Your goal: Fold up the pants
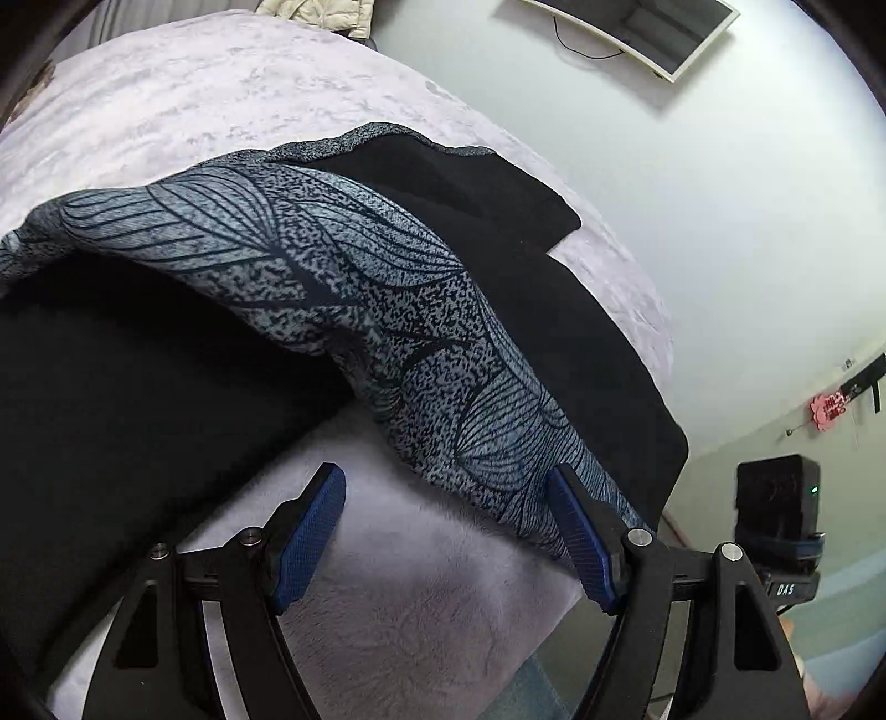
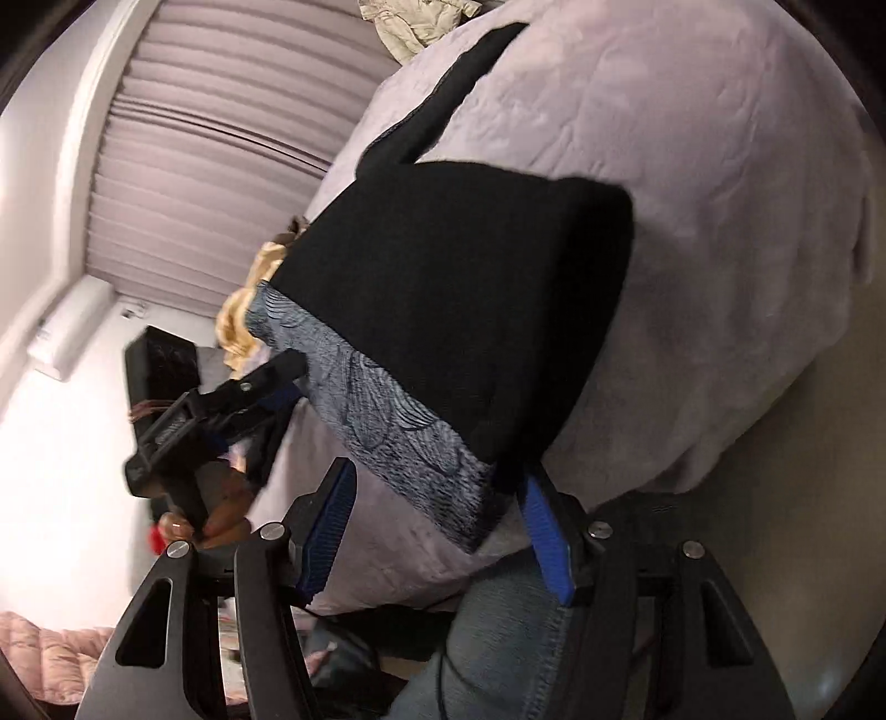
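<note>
While both grippers, left gripper [image 1: 446, 531] and right gripper [image 2: 437, 531], are hanging spread, the soft, limp black pants with grey leaf-print panel [image 1: 387, 310] are lying on the lilac plush bedspread [image 1: 221, 111], best pinched at the near patterned edge.

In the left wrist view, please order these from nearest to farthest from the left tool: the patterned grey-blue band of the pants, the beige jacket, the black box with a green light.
From the left tool:
1. Patterned grey-blue band of the pants, touching the tool's right finger.
2. Black box with a green light, at the right, off the bed.
3. Beige jacket, beyond the bed's far end, top.
</note>
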`<state>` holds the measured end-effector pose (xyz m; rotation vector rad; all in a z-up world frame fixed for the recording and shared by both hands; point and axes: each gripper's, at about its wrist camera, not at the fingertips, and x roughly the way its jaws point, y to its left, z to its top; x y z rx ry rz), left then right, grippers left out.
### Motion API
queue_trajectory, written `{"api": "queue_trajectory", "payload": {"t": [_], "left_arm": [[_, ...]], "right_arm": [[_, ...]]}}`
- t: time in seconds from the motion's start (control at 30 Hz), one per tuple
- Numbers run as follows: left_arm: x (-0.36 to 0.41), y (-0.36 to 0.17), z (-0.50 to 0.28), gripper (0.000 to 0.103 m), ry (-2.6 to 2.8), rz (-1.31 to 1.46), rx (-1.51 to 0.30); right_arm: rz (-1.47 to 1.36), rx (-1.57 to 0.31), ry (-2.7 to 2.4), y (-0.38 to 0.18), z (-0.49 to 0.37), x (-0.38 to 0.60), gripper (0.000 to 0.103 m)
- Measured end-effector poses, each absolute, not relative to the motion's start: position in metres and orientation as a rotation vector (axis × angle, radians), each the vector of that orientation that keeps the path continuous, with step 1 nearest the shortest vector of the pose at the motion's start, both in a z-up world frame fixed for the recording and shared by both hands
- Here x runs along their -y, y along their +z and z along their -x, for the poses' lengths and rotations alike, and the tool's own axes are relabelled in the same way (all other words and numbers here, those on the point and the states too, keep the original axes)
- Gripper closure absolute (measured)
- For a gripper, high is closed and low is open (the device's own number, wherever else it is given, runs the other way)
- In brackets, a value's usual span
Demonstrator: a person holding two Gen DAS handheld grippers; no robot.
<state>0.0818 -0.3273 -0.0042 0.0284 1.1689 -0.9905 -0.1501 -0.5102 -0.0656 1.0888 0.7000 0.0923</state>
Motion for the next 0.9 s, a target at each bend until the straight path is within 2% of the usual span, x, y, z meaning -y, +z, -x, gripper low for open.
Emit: {"api": "queue_trajectory", "payload": {"t": [0.03, 0.07, 0.1, 0.3, 0.5, 0.67, 0.83, 0.9], "left_arm": [[0.328, -0.004, -0.083, 0.027, -0.994, -0.020, -1.167], [0.330, -0.002, -0.083, 0.027, -1.003, -0.012, -1.163], [0.328, 0.001, -0.082, 0.027, -1.020, -0.002, -1.160], [0.352, 0.044, -0.086, 0.027, -1.082, -0.036, -1.023], [0.386, 0.070, -0.141, 0.027, -0.974, -0.071, -0.965], [0.397, 0.083, -0.191, 0.027, -0.946, -0.081, -1.005], [0.402, 0.091, -0.208, 0.026, -0.914, -0.148, -0.942], [0.400, 0.081, -0.210, 0.006, -0.874, -0.177, -0.921]], "right_arm": [[-1.117, -0.683, 0.115, -0.069, 0.150, 0.509, 0.057], [-1.138, -0.668, 0.133, -0.071, 0.147, 0.508, 0.094], [-1.144, -0.654, 0.144, -0.070, 0.146, 0.508, 0.100], [-1.061, -0.494, 0.239, -0.011, 0.139, 0.513, 0.100], [-0.941, -0.391, 0.201, 0.051, 0.081, 0.557, 0.100], [-0.908, -0.392, 0.128, 0.074, 0.017, 0.603, 0.100], [-0.879, -0.464, -0.019, 0.077, -0.031, 0.647, 0.096], [-0.848, -0.530, -0.089, 0.070, -0.051, 0.666, 0.091]]}}
